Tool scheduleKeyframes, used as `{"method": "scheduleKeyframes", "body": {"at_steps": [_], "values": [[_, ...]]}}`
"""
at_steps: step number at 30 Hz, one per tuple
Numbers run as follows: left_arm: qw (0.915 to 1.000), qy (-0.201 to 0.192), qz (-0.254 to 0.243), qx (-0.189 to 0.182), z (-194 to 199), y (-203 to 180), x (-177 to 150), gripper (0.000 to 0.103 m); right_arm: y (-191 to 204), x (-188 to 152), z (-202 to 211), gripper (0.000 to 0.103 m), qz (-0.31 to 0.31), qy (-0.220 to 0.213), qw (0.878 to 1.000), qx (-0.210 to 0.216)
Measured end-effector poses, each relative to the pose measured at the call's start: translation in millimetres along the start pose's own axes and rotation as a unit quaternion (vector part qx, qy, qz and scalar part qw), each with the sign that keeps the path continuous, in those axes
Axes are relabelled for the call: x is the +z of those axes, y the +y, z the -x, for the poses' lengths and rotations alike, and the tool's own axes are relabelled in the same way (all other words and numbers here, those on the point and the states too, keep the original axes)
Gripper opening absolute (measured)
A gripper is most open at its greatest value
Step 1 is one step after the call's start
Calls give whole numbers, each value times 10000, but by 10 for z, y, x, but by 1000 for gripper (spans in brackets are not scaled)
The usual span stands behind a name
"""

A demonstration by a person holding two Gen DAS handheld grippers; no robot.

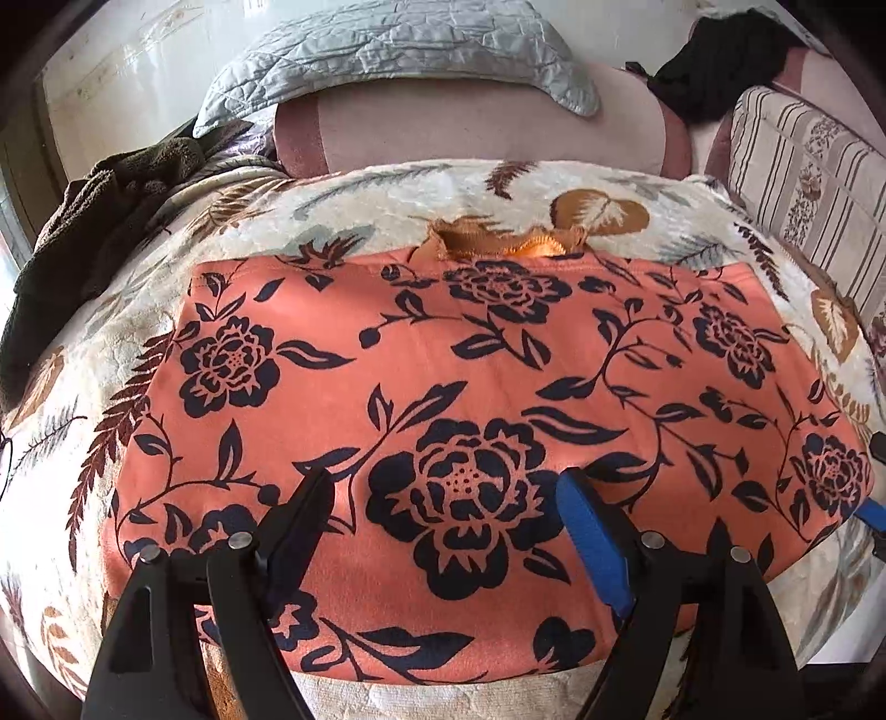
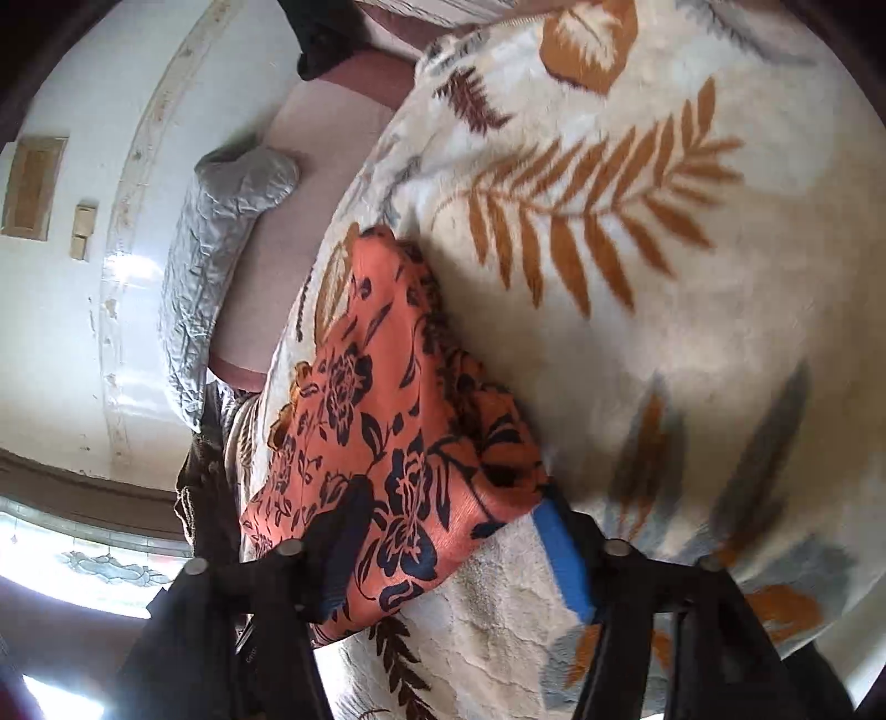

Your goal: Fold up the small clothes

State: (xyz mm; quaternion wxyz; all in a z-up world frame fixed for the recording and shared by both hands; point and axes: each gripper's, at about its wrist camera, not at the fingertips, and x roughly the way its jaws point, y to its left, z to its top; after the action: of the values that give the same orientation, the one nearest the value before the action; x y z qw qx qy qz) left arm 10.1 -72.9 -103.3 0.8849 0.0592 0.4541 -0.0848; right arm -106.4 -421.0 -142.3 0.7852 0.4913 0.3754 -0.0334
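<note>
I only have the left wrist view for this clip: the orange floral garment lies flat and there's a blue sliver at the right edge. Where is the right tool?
Observer: The right tool sits at the orange floral garment, at its side edge, with a corner of it lying between the tool's fingers.
Operator: Is it shut on the cloth?
Observer: No. Its jaws stand wide apart, the black finger over the fabric and the blue pad beside the cloth's edge, above the leaf-print blanket.

Left wrist view: close above orange black-flowered cloth [image 1: 470, 421], facing grey quilted pillow [image 1: 398, 50]. Right wrist view: rolled sideways, low at cloth's [image 2: 382, 437] edge. Both share cream leaf-print blanket [image 2: 664, 332].
</note>
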Motion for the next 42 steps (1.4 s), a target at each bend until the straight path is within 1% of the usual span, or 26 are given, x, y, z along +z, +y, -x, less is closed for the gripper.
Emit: {"method": "scheduleKeyframes", "body": {"at_steps": [2, 3, 4, 7, 9, 11, 12, 13, 14, 15, 16, 17, 19, 21, 22, 23, 25, 27, 28, 29, 30, 32, 34, 36, 38, 42], "values": [[9995, 216, -224, 70, -152, -59, -35, 84, 71, 188, 111, 69, 332, -57, 9994, -1], [9995, 201, -210, 83, -198, -62, -68, 84, 118, 315, 106, 69, 461, -40, 9989, 107], [9998, 84, -164, 79, -182, -51, -86, 84, 175, 454, 41, 69, 585, 91, 9980, 232], [9998, 83, -147, 63, -181, -45, -87, 84, 360, 850, -360, 69, 902, 674, 9915, 650], [9998, 74, -166, 56, -185, -43, -83, 84, 482, 1045, -702, 69, 1130, 904, 9885, 436], [9998, 51, -179, 45, -193, -39, -88, 84, 515, 1207, -1094, 69, 1084, 1352, 9844, 302], [9998, 38, -179, 32, -190, -39, -94, 84, 525, 1233, -1227, 68, 1041, 1444, 9839, 177], [9998, 25, -184, 19, -187, -41, -103, 85, 563, 1228, -1345, 63, 1137, 1618, 9801, 182], [9998, 14, -190, 7, -186, -37, -110, 85, 663, 1183, -1433, 26, 1444, 1738, 9741, 45], [9998, 3, -190, 3, -187, -29, -113, 87, 747, 1135, -1477, 17, 1688, 1786, 9690, -252], [9998, 0, -190, -10, -187, -23, -115, 87, 846, 1117, -1464, 16, 1849, 1633, 9683, -401], [9998, -3, -194, -27, -188, -17, -113, 87, 960, 1085, -1357, 15, 2090, 1294, 9677, -562], [9998, -26, -189, -24, -197, -14, -115, 88, 1137, 1005, -1188, 15, 2500, 832, 9621, -699], [9998, -46, -189, 22, -206, -27, -117, 89, 1076, 965, -1333, 19, 2522, 875, 9555, -1253], [9998, -36, -183, 46, -208, -33, -111, 89, 1012, 962, -1407, 33, 2472, 826, 9526, -1567], [9998, -4, -193, 57, -204, -34, -99, 89, 961, 995, -1395, 46, 2333, 722, 9573, -1544], [9998, 106, -184, -26, -167, -1, -56, 88, 901, 978, -1196, 64, 2026, 401, 9681, -1417], [9998, 130, -3, -161, -76, 98, -31, 88, 977, 881, -895, 65, 2092, -116, 9666, -1474], [9998, 57, 87, -159, -7, 161, -38, 88, 1011, 821, -730, 65, 2070, -302, 9679, -1393], [9998, -55, 139, -121, 74, 232, -55, 88, 1047, 733, -564, 66, 2021, -370, 9721, -1129], [9997, -163, 148, -41, 146, 307, -86, 88, 1077, 625, -430, 66, 1955, -314, 9771, -781], [9989, -266, 297, 252, 265, 532, -150, 88, 1140, 352, -247, 78, 1763, -81, 9842, -130], [9971, -247, 683, 206, 349, 866, -205, 88, 1143, 30, -146, 80, 1707, 231, 9847, 280], [9928, -157, 1136, 344, 385, 1235, -253, 88, 1125, -261, -214, 80, 1834, 485, 9810, 399], [9861, 20, 1586, 498, 369, 1591, -323, 87, 1088, -482, -273, 80, 1973, 473, 9786, 351], [9759, 341, 2155, -83, 313, 2005, -450, 86, 956, -650, -503, 80, 1756, 588, 9818, 432]]}}
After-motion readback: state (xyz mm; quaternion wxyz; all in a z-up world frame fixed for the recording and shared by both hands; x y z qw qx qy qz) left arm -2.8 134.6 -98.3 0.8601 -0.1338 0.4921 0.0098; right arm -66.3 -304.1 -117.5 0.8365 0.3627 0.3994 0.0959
